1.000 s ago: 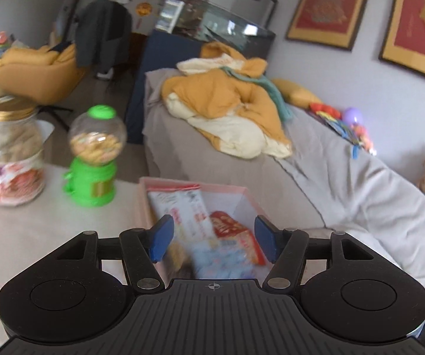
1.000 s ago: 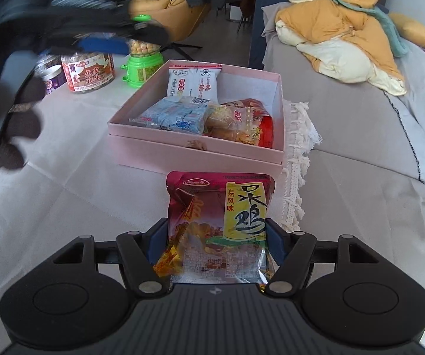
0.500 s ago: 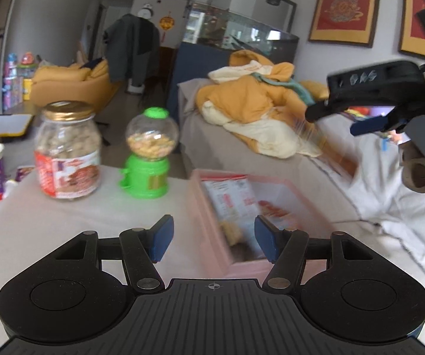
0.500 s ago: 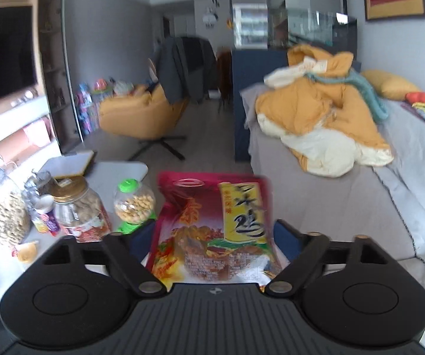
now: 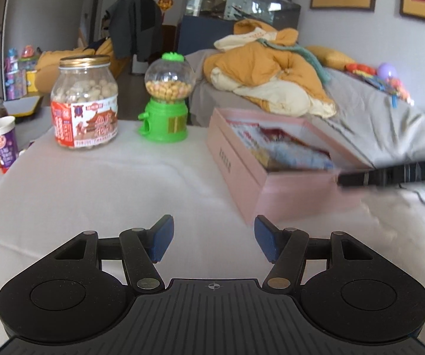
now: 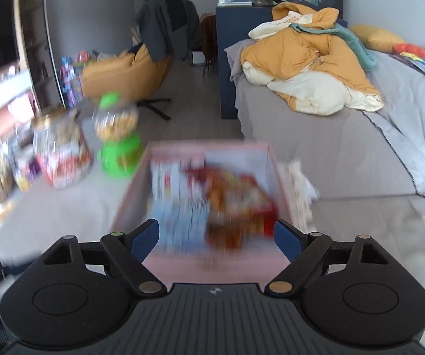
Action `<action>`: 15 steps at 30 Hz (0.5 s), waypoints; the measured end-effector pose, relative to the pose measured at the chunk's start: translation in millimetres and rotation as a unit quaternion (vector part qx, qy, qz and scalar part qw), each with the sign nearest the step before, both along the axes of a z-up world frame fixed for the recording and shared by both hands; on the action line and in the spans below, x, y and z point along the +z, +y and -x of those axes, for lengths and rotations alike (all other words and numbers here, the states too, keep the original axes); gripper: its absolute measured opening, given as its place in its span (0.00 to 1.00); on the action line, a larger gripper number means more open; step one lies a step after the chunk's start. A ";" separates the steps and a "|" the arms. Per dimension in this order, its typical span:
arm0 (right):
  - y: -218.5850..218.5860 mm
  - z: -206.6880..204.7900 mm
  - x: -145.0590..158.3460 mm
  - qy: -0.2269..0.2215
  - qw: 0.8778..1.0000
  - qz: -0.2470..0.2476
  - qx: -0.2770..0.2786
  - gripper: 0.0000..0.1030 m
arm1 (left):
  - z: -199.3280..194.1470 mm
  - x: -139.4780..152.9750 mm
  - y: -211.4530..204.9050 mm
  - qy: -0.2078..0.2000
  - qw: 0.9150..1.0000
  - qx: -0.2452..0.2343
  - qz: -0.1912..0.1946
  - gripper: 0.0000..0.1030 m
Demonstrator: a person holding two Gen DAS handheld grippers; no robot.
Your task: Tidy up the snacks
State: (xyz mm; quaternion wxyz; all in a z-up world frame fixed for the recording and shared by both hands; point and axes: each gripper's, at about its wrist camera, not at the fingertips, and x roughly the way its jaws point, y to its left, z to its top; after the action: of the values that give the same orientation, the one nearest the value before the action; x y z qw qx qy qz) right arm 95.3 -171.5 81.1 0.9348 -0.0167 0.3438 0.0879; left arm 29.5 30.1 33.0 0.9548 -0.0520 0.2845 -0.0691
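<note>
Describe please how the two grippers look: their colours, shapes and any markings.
Both the left gripper and the right gripper are matte black, with blue pads on two fingers, round discs on each side, metal pivot pins, a ribbed centre plate and a small crosshair mark.

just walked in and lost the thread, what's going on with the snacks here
A person with a handheld gripper in each hand is sorting snack packets into the pink box on the white-covered table. The right gripper hangs open and empty over the box, where several packets lie, blurred by motion. The left gripper is open too, low over bare cloth beside the box. The peanut jar and green candy dispenser stand outside the box.
</note>
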 end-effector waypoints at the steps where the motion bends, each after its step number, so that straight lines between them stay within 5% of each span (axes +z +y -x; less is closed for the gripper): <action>1: 3.6 9.0 -10.5 0.010 1.000 -0.002 0.003 0.83 | 3.7 -3.3 -1.7 0.004 1.000 -0.001 -0.004 0.64; 7: 13.6 37.5 -59.9 0.046 0.999 -0.017 -0.014 0.83 | 18.3 -30.8 -14.1 0.034 0.999 -0.021 -0.009 0.65; 9: 11.9 37.3 -72.0 0.059 0.998 -0.021 -0.021 0.83 | 20.5 -32.6 -22.3 0.023 0.999 -0.023 -0.038 0.64; 15: 13.3 54.9 -81.2 0.020 0.999 0.005 -0.036 0.87 | 20.3 -33.1 -24.6 0.027 0.998 -0.018 -0.045 0.64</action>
State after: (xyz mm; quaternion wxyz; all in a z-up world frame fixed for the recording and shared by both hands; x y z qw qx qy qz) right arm 40.3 -158.2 -0.1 0.9302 -0.0070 0.3633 0.0527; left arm 9.2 5.5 -0.1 0.9469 -0.0056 0.3135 -0.0717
